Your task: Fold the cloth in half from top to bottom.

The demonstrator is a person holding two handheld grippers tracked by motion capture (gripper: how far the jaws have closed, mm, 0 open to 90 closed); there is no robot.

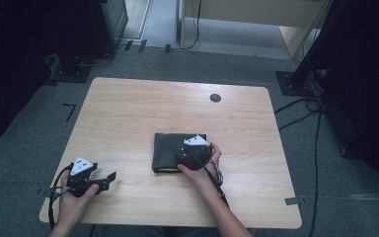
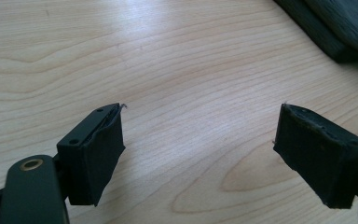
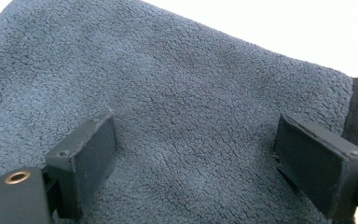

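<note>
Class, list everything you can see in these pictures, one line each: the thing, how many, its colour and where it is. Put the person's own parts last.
Table: one, light wood, centre of the high view.
Folded cloth: one, dark grey, fleecy, lying flat on the table right of centre.
Round grommet: one, dark, near the table's far edge.
Floor: grey carpet around the table.
Floor cables: several, black, right of the table.
Left tool: one, black, jaws open over bare wood near the table's front left corner.
Right tool: one, black, jaws open over the cloth.
Hands: two, the left and the right, each holding a tool.
</note>
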